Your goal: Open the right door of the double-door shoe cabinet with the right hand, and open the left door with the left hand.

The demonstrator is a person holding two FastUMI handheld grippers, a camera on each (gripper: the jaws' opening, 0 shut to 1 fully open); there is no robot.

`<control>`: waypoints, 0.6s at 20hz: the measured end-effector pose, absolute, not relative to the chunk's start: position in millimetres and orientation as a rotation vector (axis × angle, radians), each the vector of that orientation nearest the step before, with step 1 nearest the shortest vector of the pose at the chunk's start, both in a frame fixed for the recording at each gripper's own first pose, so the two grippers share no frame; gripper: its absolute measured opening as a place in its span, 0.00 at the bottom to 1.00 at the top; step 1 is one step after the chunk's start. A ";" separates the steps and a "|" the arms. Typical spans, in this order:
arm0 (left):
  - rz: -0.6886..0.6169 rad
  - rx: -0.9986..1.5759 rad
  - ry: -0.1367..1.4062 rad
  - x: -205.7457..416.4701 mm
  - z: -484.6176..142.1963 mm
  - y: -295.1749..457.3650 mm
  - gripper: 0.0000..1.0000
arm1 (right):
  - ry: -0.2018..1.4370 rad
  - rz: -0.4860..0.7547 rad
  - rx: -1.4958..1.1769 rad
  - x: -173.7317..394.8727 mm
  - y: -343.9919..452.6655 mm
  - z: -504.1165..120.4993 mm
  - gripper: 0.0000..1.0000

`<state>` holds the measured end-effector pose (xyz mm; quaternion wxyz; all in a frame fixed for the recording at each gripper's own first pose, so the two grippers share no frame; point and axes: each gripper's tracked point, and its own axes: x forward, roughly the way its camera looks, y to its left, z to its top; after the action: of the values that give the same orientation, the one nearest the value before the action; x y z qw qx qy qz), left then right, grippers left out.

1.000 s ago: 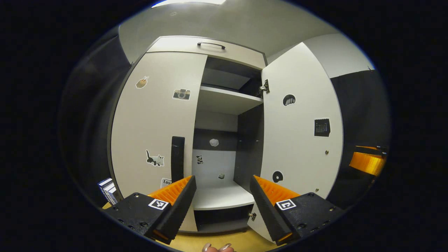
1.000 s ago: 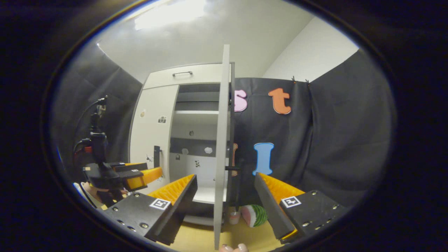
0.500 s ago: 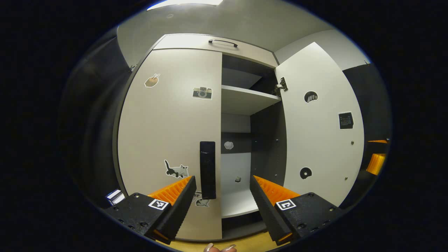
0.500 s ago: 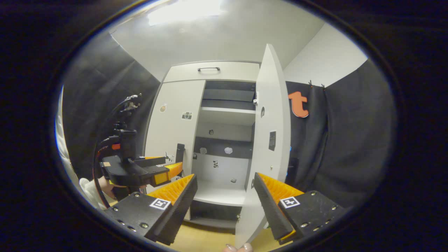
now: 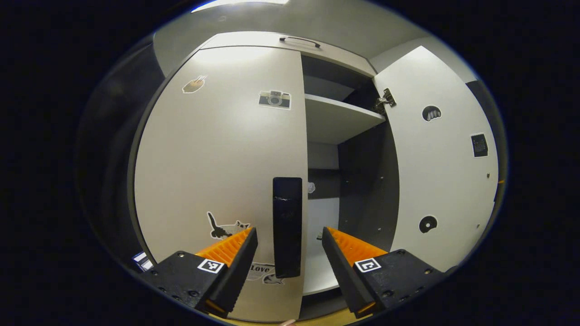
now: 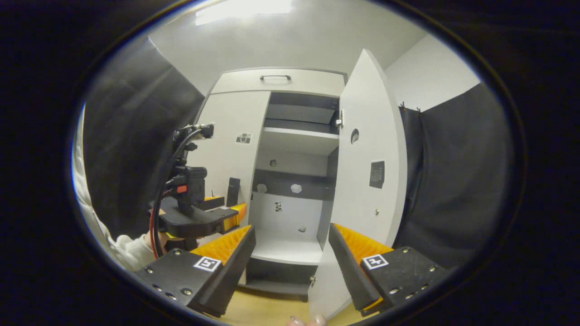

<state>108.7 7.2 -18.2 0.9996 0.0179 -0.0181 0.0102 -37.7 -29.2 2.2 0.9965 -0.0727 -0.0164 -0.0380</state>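
— Where's your left tool [image 5: 289, 240] right now?

— Spread wide, holding nothing, with the dark handle [image 5: 287, 226] of the left door [image 5: 217, 158] standing right between its fingers. A second ago that handle was off to the side and farther away; I've closed in and centred on it.

— And the right side?

— My right tool [image 6: 290, 246] is open too, empty, backed away. The right door [image 6: 369, 181] has swung wide since a second ago, when I saw it edge-on. So that half looks done.

— What's left?

— The left door is still flush against the shoe cabinet [image 6: 290, 83]. I reckon the next thing is to pinch that handle and pull.

— Anything inside?

— Bare shelves [image 5: 340, 120] and a few stickers.
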 end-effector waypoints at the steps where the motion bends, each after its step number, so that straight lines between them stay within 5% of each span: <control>1: 0.025 0.030 -0.033 110.4 -19.1 7.1 0.84 | -0.030 -0.071 -0.147 -37.7 -28.9 1.5 0.98; 12: 0.055 0.010 -0.037 120.6 -20.0 7.8 0.54 | -0.015 -0.038 -0.133 -23.9 -36.1 -6.0 0.96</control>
<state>120.6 7.8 -20.0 0.9994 0.0049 -0.0183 0.0274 -23.9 -36.1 -6.0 0.9976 -0.0664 -0.0076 -0.0187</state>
